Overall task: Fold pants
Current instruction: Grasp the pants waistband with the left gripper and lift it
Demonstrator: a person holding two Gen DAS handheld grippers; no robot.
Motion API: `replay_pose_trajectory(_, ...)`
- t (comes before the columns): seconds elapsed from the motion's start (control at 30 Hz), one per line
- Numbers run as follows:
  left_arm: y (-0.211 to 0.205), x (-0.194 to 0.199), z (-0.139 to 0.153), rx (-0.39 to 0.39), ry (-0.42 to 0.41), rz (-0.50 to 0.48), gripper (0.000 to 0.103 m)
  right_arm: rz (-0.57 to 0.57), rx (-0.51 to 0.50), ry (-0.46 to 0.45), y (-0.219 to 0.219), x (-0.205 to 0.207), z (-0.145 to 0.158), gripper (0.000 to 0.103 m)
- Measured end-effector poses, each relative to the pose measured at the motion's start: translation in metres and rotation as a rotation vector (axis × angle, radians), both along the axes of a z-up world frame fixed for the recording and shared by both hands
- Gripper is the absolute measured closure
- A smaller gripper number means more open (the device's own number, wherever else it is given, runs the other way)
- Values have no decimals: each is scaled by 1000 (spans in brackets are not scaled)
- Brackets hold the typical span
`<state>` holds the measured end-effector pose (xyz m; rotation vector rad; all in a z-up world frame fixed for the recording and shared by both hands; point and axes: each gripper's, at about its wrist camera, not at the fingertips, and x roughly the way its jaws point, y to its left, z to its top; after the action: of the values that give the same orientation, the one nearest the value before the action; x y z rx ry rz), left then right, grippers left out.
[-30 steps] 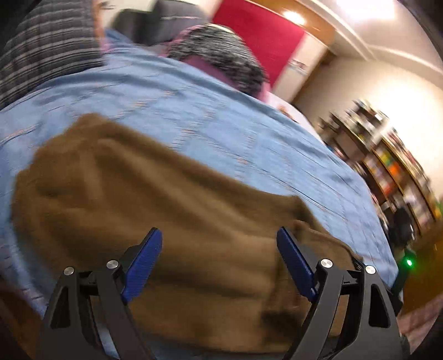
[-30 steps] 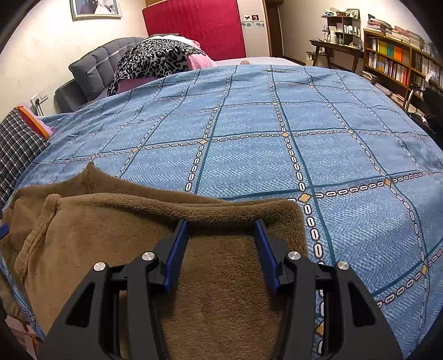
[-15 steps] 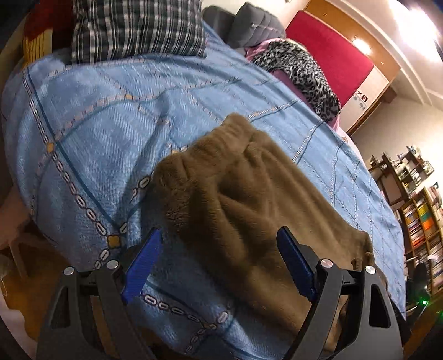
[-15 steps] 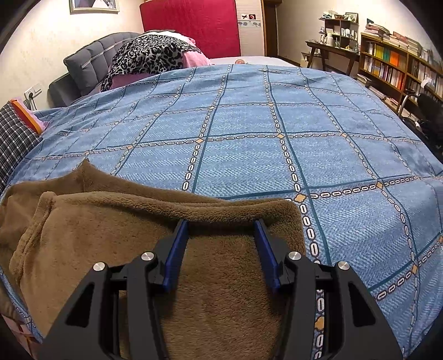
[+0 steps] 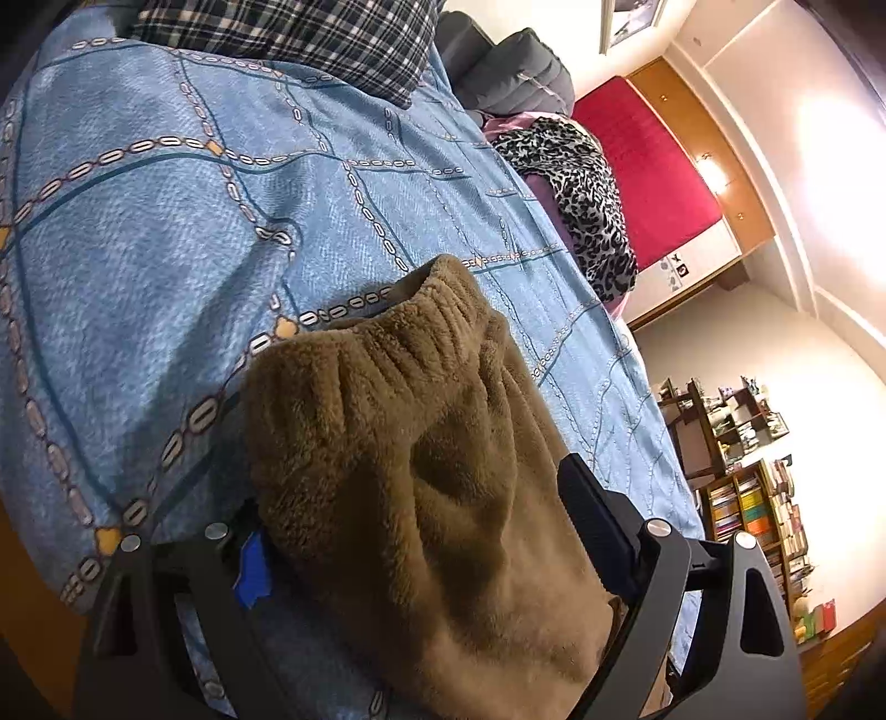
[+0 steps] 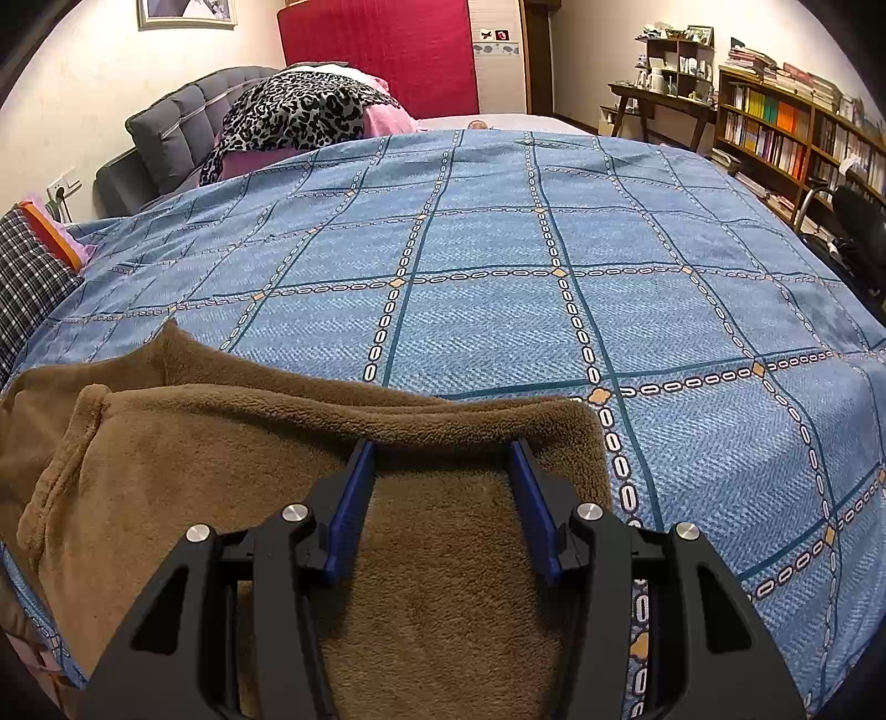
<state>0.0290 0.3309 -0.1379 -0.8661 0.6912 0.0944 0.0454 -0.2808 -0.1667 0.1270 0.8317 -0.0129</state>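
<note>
Brown fleece pants (image 5: 421, 476) lie folded on the blue patterned bedspread (image 5: 166, 238) near the bed's near edge. In the left wrist view their ribbed waistband (image 5: 410, 332) points away from me. My left gripper (image 5: 410, 531) is open; the waist end of the pants lies between its wide-apart fingers and covers most of the left finger. In the right wrist view the pants (image 6: 221, 443) show a folded upper layer. My right gripper (image 6: 443, 465) is open, its fingers resting on the pants just short of the far folded edge.
A plaid pillow (image 5: 310, 39) and a grey headboard (image 6: 183, 122) with a leopard-print cloth (image 6: 299, 111) lie at the head of the bed. Bookshelves (image 6: 792, 127) and a desk stand along the right wall. The bedspread (image 6: 554, 266) stretches far beyond the pants.
The left gripper has swung round and moved in onto the waist end of the pants, staying open. The right gripper has barely moved.
</note>
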Motion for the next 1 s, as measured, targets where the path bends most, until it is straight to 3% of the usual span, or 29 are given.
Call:
replay_pose_trajectory(0.23,0,17,-6,6,-7,10,18,-4,-4,-3,0,0,1,52)
replay_pose_trajectory(0.27,-1,18,-6,19,-3,16,24,-4,-4,-4,0,0,1,52)
replay_pose_trajectory(0.33,1,22,-9,5,17,15,61,-3,-1,-4,0,0,1,52)
replay_pose_trajectory(0.43,2,25,-14,-60,20,6,74,-3,0,-5,0,0,1,52)
replay_pose_trajectory(0.7,-22,13,28,51,-52,-35,82,-4,6,-7,1,0,2,52)
replay_pose_trajectory(1.0,-93,-3,100,178,-206,-180,82,-26,46,-39,-2,-11,16,52)
